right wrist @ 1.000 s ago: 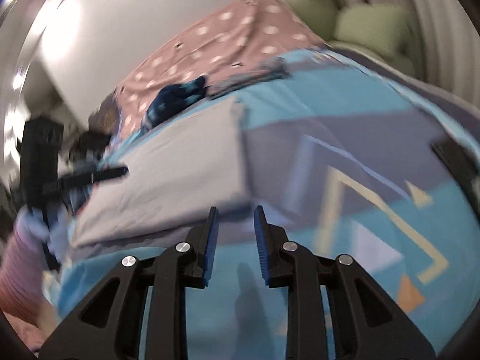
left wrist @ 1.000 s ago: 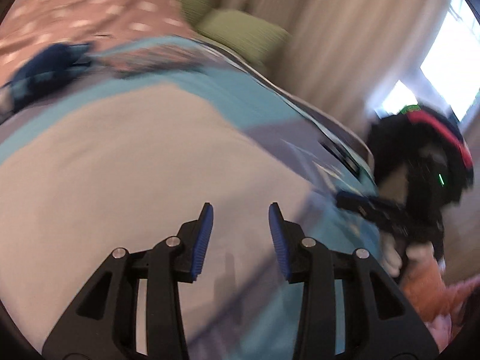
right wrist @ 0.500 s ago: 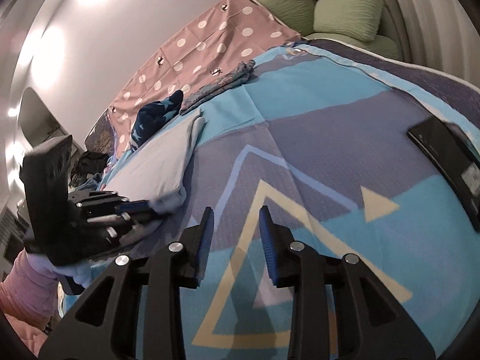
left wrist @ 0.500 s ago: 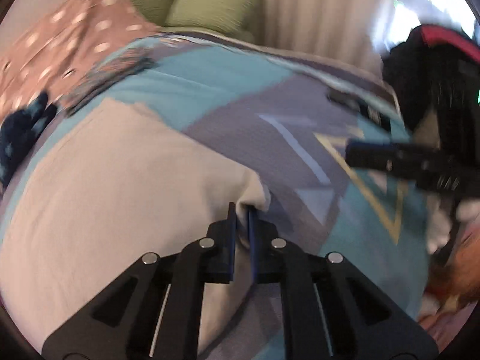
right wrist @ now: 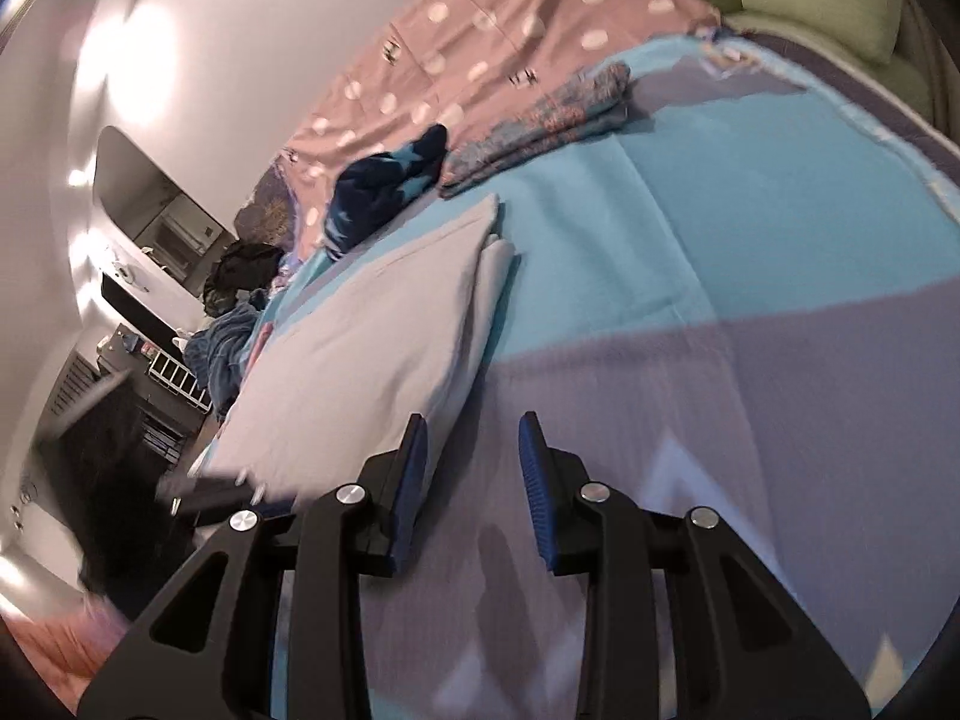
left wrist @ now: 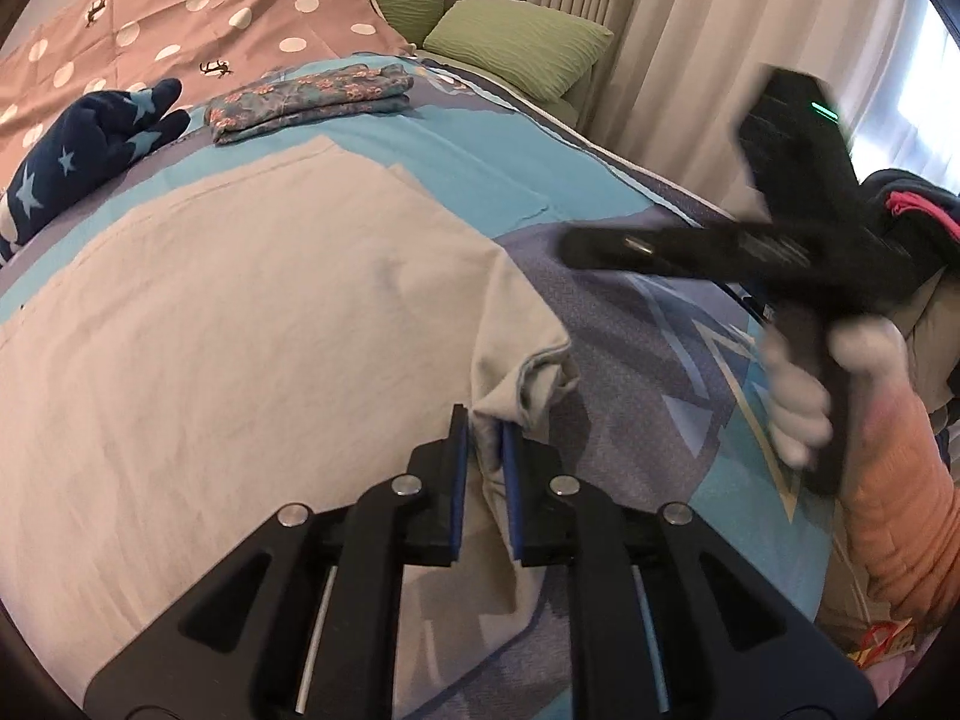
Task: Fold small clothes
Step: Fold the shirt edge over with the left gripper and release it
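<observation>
A pale grey garment (left wrist: 252, 324) lies spread flat on the blue patterned bedspread (left wrist: 480, 144). My left gripper (left wrist: 480, 438) is shut on the garment's near right corner, and the fabric bunches up between the blue pads. In the right wrist view the same garment (right wrist: 372, 336) lies to the left, its edge folded double. My right gripper (right wrist: 474, 438) is open and empty, low over the bedspread just right of the garment's near edge. It shows in the left wrist view as a blurred black tool (left wrist: 780, 240) held in a white-gloved hand.
A folded floral garment (left wrist: 306, 99) and a navy star-patterned garment (left wrist: 90, 138) lie at the far side of the bedspread. A pink dotted cover (left wrist: 180, 6) and green pillows (left wrist: 516, 42) lie behind. Curtains hang at right. A dark shelf unit (right wrist: 120, 384) stands left.
My left gripper closed on the grey garment's corner and lifted it slightly. My right gripper opened wider and swung left towards the garment's edge.
</observation>
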Action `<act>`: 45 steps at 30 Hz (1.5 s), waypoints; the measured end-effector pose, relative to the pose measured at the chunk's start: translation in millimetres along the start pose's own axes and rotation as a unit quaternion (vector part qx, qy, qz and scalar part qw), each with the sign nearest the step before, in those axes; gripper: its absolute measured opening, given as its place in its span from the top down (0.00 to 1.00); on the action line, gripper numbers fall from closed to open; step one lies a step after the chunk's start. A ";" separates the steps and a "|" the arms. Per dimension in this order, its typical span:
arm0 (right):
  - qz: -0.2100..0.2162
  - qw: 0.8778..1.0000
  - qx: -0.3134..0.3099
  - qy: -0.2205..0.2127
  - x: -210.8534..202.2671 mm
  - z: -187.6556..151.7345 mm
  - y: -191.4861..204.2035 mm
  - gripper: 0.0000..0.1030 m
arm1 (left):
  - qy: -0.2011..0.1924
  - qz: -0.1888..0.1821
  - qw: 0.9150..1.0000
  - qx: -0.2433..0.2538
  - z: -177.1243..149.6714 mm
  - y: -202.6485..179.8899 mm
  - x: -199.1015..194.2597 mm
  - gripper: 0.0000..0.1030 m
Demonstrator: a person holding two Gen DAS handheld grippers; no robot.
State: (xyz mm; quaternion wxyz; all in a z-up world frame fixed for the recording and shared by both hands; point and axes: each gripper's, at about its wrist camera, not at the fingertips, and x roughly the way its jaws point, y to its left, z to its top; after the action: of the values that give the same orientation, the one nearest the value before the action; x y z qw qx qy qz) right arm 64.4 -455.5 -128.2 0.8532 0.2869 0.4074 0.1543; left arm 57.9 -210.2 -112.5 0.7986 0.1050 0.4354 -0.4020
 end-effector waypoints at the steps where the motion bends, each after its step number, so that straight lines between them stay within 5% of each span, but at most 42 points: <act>1: 0.004 1.000 0.007 0.008 10.9 9.2 -1.9 0.68 | 0.000 0.000 1.000 -0.001 -0.6 -0.5 -1.2 0.88; 9: 0.001 0.999 0.007 0.044 63.6 51.9 1.4 0.69 | -0.003 -0.020 1.000 -0.003 -1.4 -2.1 -2.8 0.88; 10: 0.005 0.999 0.013 0.043 65.6 55.4 1.3 0.87 | -0.003 -0.025 1.000 0.003 0.3 -6.0 -2.3 0.87; 11: 0.013 0.999 0.021 0.042 66.1 58.0 0.7 0.94 | -0.004 -0.028 1.000 0.010 2.0 -9.0 -0.9 0.85; 14: 0.025 0.999 0.018 0.008 49.2 61.6 9.1 0.99 | 0.000 -0.037 0.998 0.045 9.2 -28.7 6.7 0.87; 16: 0.010 1.000 0.010 -0.014 36.7 63.2 13.3 0.99 | 0.014 -0.108 0.993 0.047 12.7 -41.0 12.8 0.95; 19: -0.020 1.000 0.008 0.013 42.8 59.7 -1.4 0.99 | 0.052 -0.183 0.979 0.076 5.8 -76.2 28.1 1.00; 21: -0.052 0.998 0.017 0.020 38.8 53.7 -13.4 0.99 | 0.066 -0.162 0.978 0.115 -4.8 -99.3 37.5 1.00; 25: -0.026 1.000 0.015 -0.006 -17.2 25.3 -29.6 0.96 | 0.046 -0.163 0.981 0.097 -8.6 -90.6 16.6 0.99; 31: 0.035 0.999 -0.011 -0.001 -59.3 -27.2 -6.2 0.91 | -0.007 -0.084 0.995 0.044 -3.1 -38.4 -20.0 0.72; 34: 0.092 0.995 -0.037 0.016 -56.2 -52.9 18.3 0.90 | 0.050 -0.079 0.996 0.006 -13.4 -19.2 11.4 0.72; 35: 0.087 0.995 -0.046 0.020 -55.6 -59.4 22.0 0.89 | 0.045 -0.071 0.996 0.006 -18.3 -21.4 16.5 0.72; 38: -0.033 0.996 -0.062 0.056 -35.5 -75.7 23.4 0.91 | 0.030 -0.069 0.997 0.020 -19.6 -29.9 9.1 0.72; 42: -0.049 0.997 -0.051 0.025 -54.1 -83.1 29.1 0.89 | 0.017 -0.038 0.998 0.042 -24.4 -37.3 -9.8 0.66; 45: -0.056 0.996 -0.062 -0.011 -75.8 -85.6 44.3 0.88 | -0.006 -0.011 0.998 0.054 -30.2 -45.4 -26.1 0.49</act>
State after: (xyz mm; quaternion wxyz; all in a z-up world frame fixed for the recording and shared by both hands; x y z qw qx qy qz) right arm -51.0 -427.2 -98.1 0.8809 0.2118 0.4032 0.1284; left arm -1.7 -209.8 -102.0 0.7901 0.1409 0.4091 -0.4341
